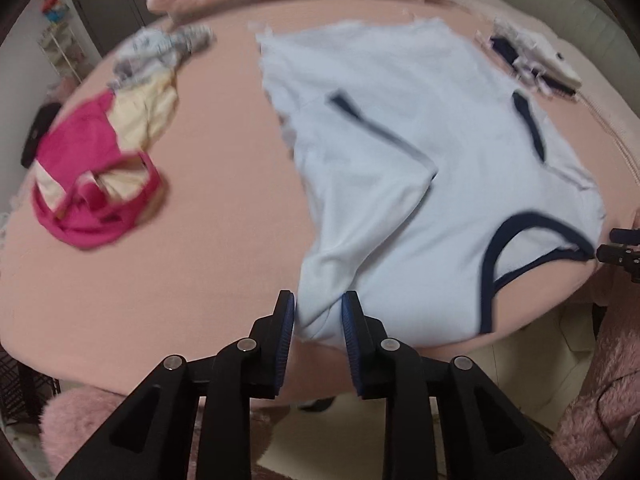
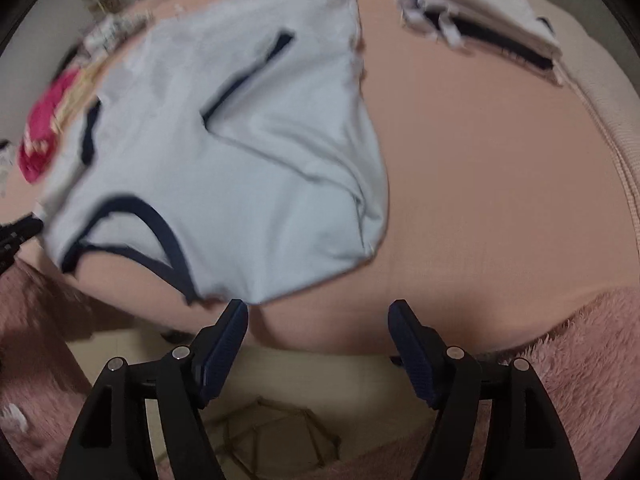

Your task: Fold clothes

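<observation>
The pale blue shirt [image 1: 420, 168] lies flat on the pink bed [image 1: 160, 280], long axis running from lower centre to the top of the frame. The left tongs [image 1: 318, 312] pinch its near shoulder corner between their pads. The right tongs [image 2: 318, 316] gape empty — the other shoulder lies just beyond their left pad.

We find no readable text, labels, brands or numbers in either wrist view; both are too blurred for print.
</observation>
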Available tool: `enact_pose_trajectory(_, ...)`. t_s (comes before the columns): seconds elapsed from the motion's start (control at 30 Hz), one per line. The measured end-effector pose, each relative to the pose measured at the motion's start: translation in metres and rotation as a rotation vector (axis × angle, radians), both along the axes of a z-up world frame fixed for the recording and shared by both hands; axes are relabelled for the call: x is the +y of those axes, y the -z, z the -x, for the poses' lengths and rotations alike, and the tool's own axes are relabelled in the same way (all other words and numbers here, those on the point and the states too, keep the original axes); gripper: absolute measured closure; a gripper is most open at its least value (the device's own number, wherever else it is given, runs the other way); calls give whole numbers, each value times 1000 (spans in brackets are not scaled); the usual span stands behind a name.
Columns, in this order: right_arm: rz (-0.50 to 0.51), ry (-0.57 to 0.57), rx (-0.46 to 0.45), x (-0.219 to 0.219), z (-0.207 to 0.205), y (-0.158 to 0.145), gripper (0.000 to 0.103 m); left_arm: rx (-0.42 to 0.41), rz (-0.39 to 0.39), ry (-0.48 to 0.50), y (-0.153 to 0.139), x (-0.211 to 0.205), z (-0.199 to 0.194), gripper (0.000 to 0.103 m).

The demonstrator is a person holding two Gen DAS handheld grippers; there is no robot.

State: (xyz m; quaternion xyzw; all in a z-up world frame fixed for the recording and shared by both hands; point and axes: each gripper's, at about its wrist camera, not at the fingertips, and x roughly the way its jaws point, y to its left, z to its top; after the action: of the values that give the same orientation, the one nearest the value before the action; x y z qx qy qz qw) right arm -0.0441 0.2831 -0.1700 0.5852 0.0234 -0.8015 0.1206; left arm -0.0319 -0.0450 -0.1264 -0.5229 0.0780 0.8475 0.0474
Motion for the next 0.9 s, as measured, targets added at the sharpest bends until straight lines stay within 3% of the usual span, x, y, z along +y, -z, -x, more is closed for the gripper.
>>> enact_pose_trajectory(0.1,-19,32,154,1,4,-18,31,42,-44,28,-18,-1,-23,79)
enact_pose_trajectory(0.13,-38,-11,145,-5,5,-12,31,37,-54,41,-18,8,-16,79)
enact_pose_trajectory(0.23,-94,-141,119,-24,7,7,33,-68,1,65,0,29,-8,79)
enact_pose_trajectory(0.3,-139,-147,166,-36,-15,15,36,-148,44,67,12,37,-20,79)
enact_pose_trajectory(0.33,-128,-147,157,-33,-24,11,37,-177,31,64,14,37,-30,79)
enact_pose_trajectory(0.37,-53,-121,142,-24,-26,3,38,-193,-27,63,10,34,-36,79)
enact_pose_trajectory(0.43,96,-69,113,-6,-31,-13,38,-167,-106,54,-9,22,-29,79)
enact_pose_trajectory(0.47,122,-46,137,3,-28,-24,38,-129,-118,40,-22,12,-18,79)
enact_pose_trajectory(0.57,150,-10,190,12,2,-55,38,-27,-165,-30,-44,-27,32,79)
enact_pose_trajectory(0.7,160,21,189,24,87,-87,38,52,-214,-144,-44,-76,114,79)
enact_pose_trajectory(0.8,64,36,220,19,153,-96,38,116,-227,-170,-42,-98,170,79)
enact_pose_trajectory(0.9,-24,-9,236,-11,229,-100,38,157,-164,-229,-37,-110,218,79)
